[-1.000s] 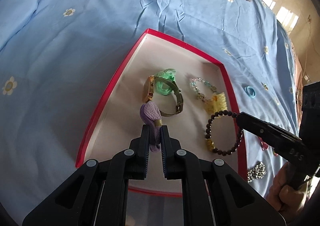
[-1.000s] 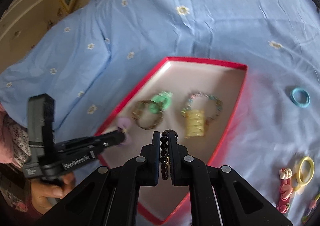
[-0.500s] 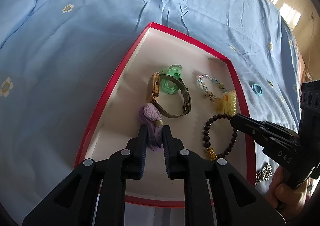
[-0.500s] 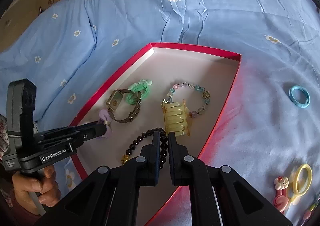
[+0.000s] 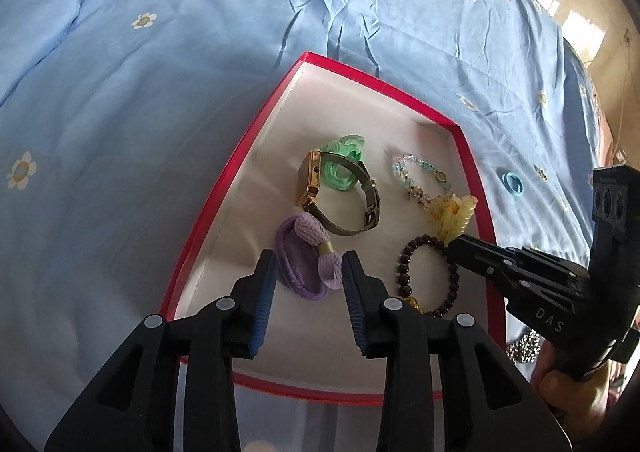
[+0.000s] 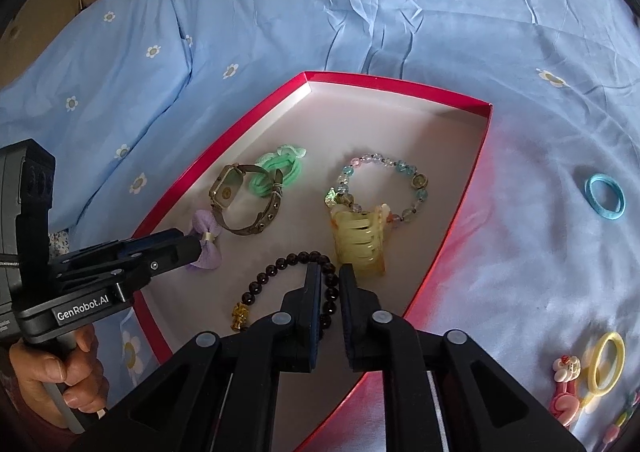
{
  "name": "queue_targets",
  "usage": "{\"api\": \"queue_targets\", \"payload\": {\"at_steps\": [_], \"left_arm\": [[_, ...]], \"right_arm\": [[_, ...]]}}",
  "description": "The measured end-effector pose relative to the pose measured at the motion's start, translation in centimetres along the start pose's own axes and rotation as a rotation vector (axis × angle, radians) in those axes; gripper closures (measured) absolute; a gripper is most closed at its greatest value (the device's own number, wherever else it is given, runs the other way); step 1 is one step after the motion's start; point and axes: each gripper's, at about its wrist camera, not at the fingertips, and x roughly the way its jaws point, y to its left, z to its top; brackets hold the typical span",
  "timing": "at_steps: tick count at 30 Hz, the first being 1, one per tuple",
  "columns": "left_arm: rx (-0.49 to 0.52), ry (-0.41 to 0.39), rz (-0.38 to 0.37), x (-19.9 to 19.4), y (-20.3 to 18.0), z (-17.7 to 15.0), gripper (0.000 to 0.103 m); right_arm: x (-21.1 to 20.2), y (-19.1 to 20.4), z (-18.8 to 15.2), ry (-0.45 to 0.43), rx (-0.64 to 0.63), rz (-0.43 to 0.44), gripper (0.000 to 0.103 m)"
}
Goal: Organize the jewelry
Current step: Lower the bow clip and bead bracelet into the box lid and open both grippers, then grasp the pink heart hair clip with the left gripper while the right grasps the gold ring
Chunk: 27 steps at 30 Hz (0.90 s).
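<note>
6 pieces lie in the red tray (image 6: 460, 228) on the bed (image 6: 280, 32): left gripper (image 5: 308, 272) opening off the purple hair tie (image 5: 308, 260), right gripper (image 6: 330, 284) easing apart around the dark bead bracelet (image 6: 280, 272); blue ring (image 6: 605, 196) and clips (image 6: 584, 372) remain outside.

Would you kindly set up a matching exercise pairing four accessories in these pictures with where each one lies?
Things:
1. purple hair tie
2. dark bead bracelet
3. blue ring
4. yellow hair claw

Places:
A. on the bedsheet, outside the red box
B. between the opening jaws of the left gripper
C. in the box, overlapping the pastel bead bracelet
D. in the box, between the jaws of the right gripper

Pairs: 1-B, 2-D, 3-A, 4-C
</note>
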Motion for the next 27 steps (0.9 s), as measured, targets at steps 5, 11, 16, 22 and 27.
{"api": "queue_targets", "payload": {"at_steps": [5, 11, 16, 22, 27], "left_arm": [[-0.013, -0.009, 0.000, -0.7, 0.2, -0.1, 0.070], [-0.022, -0.025, -0.008, -1.9, -0.1, -0.4, 0.066], [-0.020, -0.038, -0.028, -2.8, -1.1, -0.9, 0.062], [0.005, -0.034, -0.050, -3.3, -3.0, -1.6, 0.060], [0.034, -0.028, -0.074, -3.6, -4.8, -2.0, 0.060]], "right_arm": [[-0.4, 0.0, 0.0, -0.009, 0.017, 0.025, 0.090], [-2.7, 0.1, -0.2, -0.058, 0.033, 0.058, 0.070], [-5.7, -0.6, -1.2, -0.116, 0.062, 0.058, 0.064], [-9.1, -2.8, -3.0, -0.155, 0.118, 0.020, 0.060], [-11.1, -4.5, -4.4, -0.173, 0.148, -0.017, 0.058]]}}
